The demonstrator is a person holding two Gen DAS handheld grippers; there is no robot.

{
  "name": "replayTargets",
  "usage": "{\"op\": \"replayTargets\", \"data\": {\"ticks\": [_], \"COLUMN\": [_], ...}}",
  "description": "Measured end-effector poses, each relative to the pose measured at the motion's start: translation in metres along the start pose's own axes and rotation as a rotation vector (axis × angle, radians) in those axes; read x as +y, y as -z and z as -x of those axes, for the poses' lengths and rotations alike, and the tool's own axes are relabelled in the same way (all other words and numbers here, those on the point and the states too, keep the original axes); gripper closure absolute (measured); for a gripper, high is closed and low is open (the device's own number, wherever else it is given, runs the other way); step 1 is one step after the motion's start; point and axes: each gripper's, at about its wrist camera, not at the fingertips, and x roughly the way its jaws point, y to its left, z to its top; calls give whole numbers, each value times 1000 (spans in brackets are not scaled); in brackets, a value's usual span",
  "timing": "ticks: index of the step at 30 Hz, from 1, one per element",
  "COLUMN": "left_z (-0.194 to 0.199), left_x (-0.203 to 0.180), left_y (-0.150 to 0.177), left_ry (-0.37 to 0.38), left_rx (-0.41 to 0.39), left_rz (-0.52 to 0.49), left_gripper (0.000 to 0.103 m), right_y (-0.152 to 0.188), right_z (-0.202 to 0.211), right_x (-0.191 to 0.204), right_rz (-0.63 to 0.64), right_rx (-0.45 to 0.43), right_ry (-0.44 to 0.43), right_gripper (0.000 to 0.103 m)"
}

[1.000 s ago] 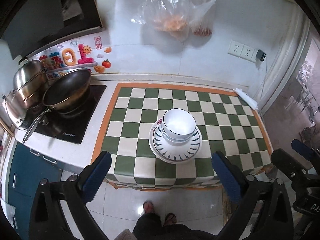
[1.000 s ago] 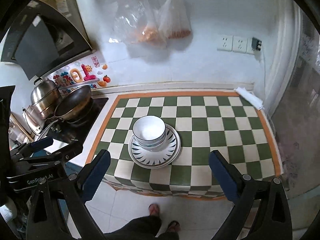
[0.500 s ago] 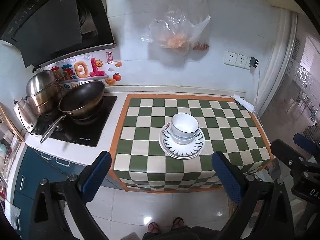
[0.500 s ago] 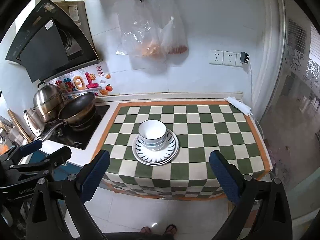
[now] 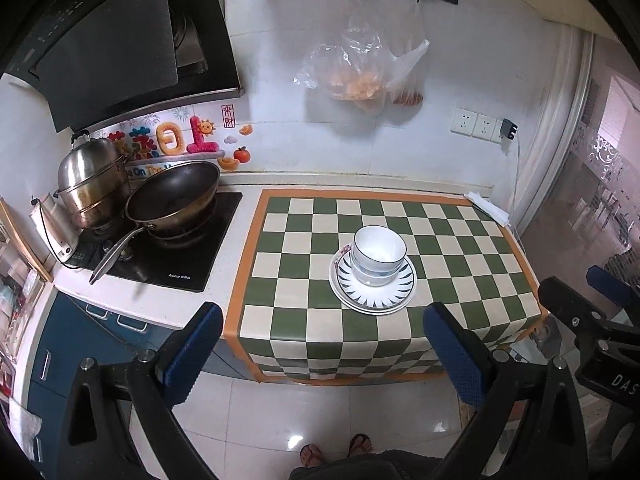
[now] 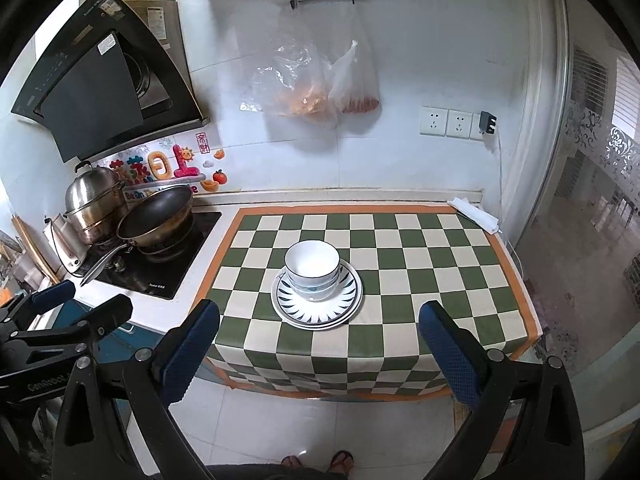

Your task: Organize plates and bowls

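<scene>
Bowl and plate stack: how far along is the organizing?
Done: the bowls sit nested on the stacked plates, all one pile on the checkered cloth. In hand: nothing; the left gripper and right gripper are both open, held off the counter's front edge. Left: no loose dishes visible, so it looks finished.

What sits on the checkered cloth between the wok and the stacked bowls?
Nothing: in both views only bare checkered cloth separates the wok from the stacked bowls.
</scene>
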Motion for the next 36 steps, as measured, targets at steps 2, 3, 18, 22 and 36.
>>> {"op": "replayTargets", "data": {"ticks": [2,3,18,22,36], "left_z": [1,3,9,8,5], "left_x": [1,1,1,1,5], "left_y": [-1,-1,0,-1,2], "left_ry": [3,3,-1,0,6], "left_rx": [-2,-4,-6,-7,4], "left_rz": [2,1,1,0,-4], "left_gripper": [0,0,0,0,0], "right_y": [-1,0,0,0,6], "right_z": [0,0,-5,-9,-12], "right_x": [-1,0,0,2,6], "right_rz": [1,1,2,-3,-13], "right_rx": [1,1,11,20,26], "right_ry": [1,-2,2,2,6], "right_gripper": [1,1,1,1,1]}}
